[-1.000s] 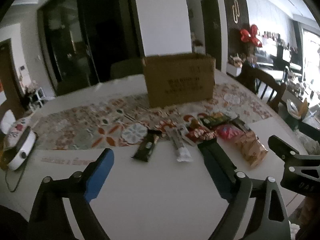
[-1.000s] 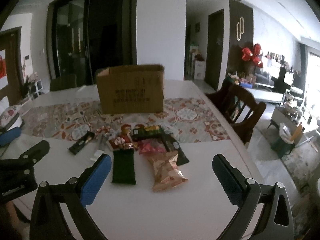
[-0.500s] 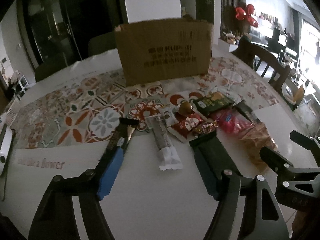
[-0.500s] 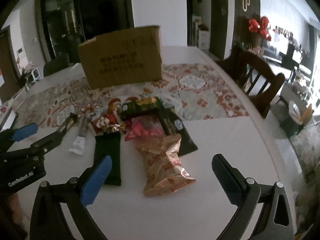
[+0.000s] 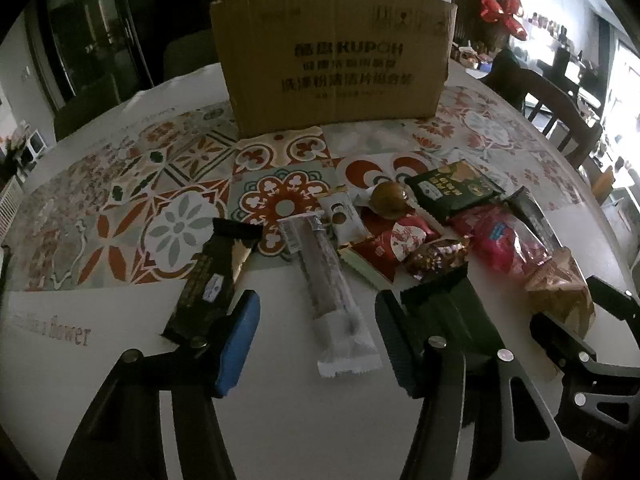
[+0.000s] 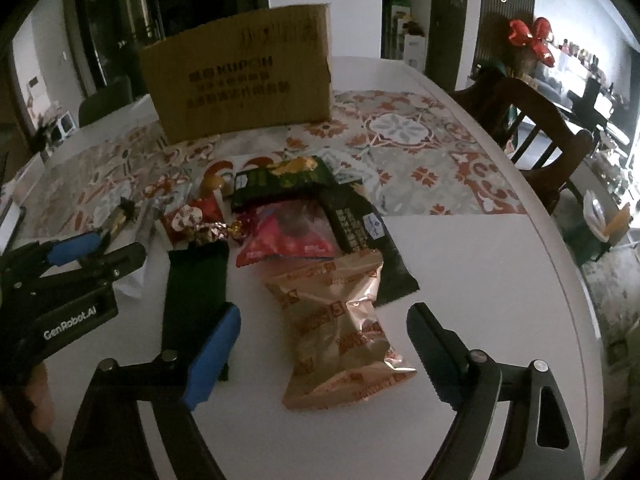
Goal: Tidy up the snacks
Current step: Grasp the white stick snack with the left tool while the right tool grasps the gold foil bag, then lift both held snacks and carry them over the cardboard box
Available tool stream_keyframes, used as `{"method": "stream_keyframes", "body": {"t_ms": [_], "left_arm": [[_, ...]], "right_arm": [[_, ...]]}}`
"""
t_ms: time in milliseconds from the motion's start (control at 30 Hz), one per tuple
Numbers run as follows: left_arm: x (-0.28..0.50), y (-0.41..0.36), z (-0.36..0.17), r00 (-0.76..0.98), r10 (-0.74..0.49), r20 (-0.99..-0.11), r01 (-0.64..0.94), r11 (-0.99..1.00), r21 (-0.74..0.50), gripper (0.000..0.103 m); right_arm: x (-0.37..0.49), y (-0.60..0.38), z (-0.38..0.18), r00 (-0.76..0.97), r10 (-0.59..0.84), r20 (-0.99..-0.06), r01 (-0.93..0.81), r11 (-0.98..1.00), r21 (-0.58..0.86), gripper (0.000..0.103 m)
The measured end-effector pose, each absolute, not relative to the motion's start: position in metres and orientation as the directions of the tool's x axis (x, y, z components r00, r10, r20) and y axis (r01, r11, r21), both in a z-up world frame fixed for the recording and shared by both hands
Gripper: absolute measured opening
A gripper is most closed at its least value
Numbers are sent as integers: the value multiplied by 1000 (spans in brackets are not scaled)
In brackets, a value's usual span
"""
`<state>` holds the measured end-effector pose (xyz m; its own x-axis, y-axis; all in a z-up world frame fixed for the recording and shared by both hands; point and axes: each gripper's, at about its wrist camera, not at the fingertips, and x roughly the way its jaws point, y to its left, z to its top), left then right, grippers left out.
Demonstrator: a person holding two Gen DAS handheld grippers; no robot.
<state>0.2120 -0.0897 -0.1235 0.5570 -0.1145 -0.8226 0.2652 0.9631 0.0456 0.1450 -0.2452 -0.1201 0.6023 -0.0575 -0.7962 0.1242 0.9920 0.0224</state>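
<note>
Several wrapped snacks lie in a row on the white table (image 5: 280, 420). My left gripper (image 5: 316, 340) hangs low over the near end of a long clear-and-white snack bar (image 5: 332, 300). Its jaws are closing, one on each side of the bar, and the pads stand clear of it. My right gripper (image 6: 322, 352) straddles a shiny gold snack bag (image 6: 344, 328). Its jaws are closing too, wide apart and off the bag. A black bar (image 5: 212, 276) lies left of the clear one, and a dark green packet (image 6: 196, 292) lies between the two grippers.
A tall cardboard box (image 5: 332, 68) stands behind the snacks on a patterned runner (image 5: 168, 200). A pink bag (image 6: 288, 236), a green bag (image 6: 280, 180) and small red sweets (image 5: 392, 244) crowd the middle. A wooden chair (image 6: 532, 120) stands past the table's right edge.
Both grippers have come down and forward toward the snacks and tipped further downward. Both pairs of jaws have narrowed, the left pair more.
</note>
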Motion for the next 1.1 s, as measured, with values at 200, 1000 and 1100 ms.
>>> {"method": "stream_keyframes", "body": {"t_ms": [200,1000,1100], "left_arm": [[221,-92,-130,549,-116,-828,255,966,34,49],[198,-81,-122,523,-196,-829,275,960,-54,24],[189,-80,-111,550,-207,-809,284,957,-52,24]], "right_arm": [[150,-246,-123,587,-68,-807,134,991,14,75],[140,-240,-110,634,-52,-772,100,995,14,44],[133,-240,-102,659,-47,-750,97,995,23,44]]}}
